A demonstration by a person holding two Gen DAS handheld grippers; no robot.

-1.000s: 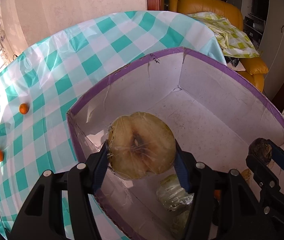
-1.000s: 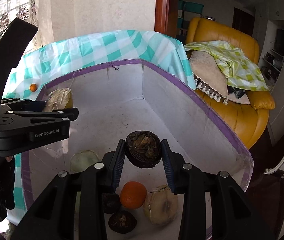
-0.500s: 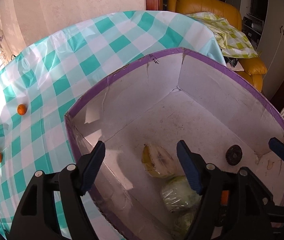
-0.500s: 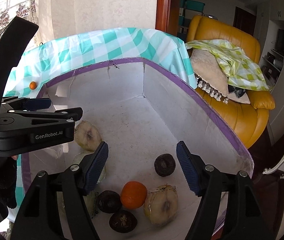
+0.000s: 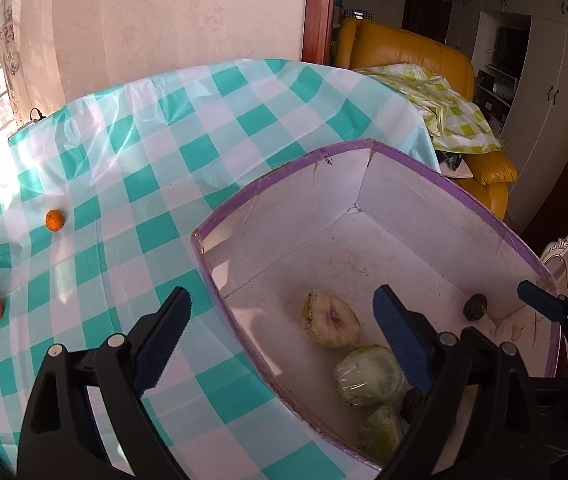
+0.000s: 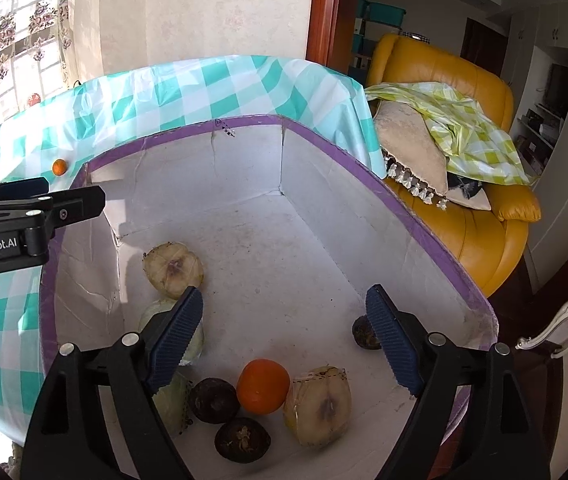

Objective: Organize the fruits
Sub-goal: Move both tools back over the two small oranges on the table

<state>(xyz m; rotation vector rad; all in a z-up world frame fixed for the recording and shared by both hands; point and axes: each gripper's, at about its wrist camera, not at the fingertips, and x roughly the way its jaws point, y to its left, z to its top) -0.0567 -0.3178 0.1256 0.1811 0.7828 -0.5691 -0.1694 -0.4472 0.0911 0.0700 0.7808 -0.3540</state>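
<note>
While both sets of jaws are opening with nothing between them, the left gripper hangs over the near-left wall of the white cardboard box with purple-taped rim, and the right gripper hangs above its floor. Inside the box lie a pale halved apple, a small dark wrinkled fruit, an orange tangerine and another apple half. Outside the box, two small oranges sit on the teal checked tablecloth.
</note>
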